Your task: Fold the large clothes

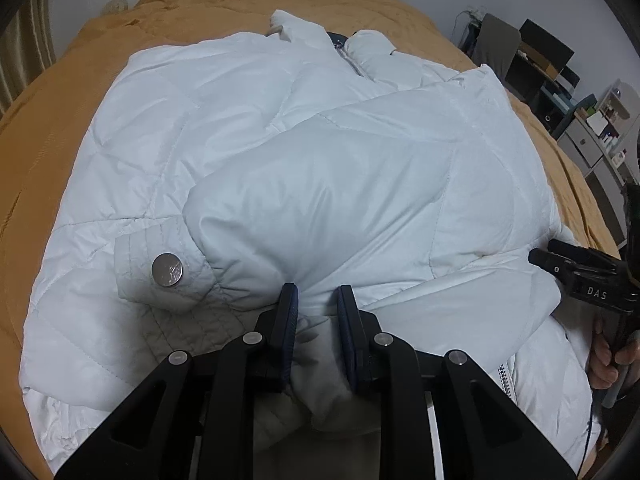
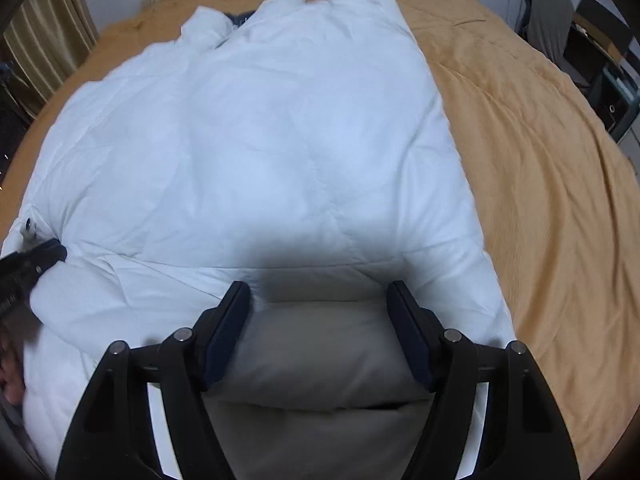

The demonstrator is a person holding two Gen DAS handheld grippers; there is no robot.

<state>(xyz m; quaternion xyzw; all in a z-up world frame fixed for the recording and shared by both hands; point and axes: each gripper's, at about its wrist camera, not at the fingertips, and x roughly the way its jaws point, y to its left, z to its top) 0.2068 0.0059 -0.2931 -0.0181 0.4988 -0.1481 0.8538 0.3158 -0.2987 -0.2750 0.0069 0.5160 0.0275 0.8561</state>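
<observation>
White puffer jacket (image 1: 280,128) flat on bed (image 1: 192,4), long axis running away, collar far end. L gripper (image 1: 316,300) fingers pinching hem fabric; R gripper (image 2: 320,296) fingers spread, straddling hem.

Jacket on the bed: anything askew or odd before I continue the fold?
The white jacket lies bunched: one sleeve is folded across its front, its snap cuff ending off-centre. No damage shows.

You can read just one word here: "DAS", in small white letters on the black body of your right gripper (image 1: 560,258), at the right edge of the left wrist view. Nothing else has letters or numbers you can make out.
</observation>
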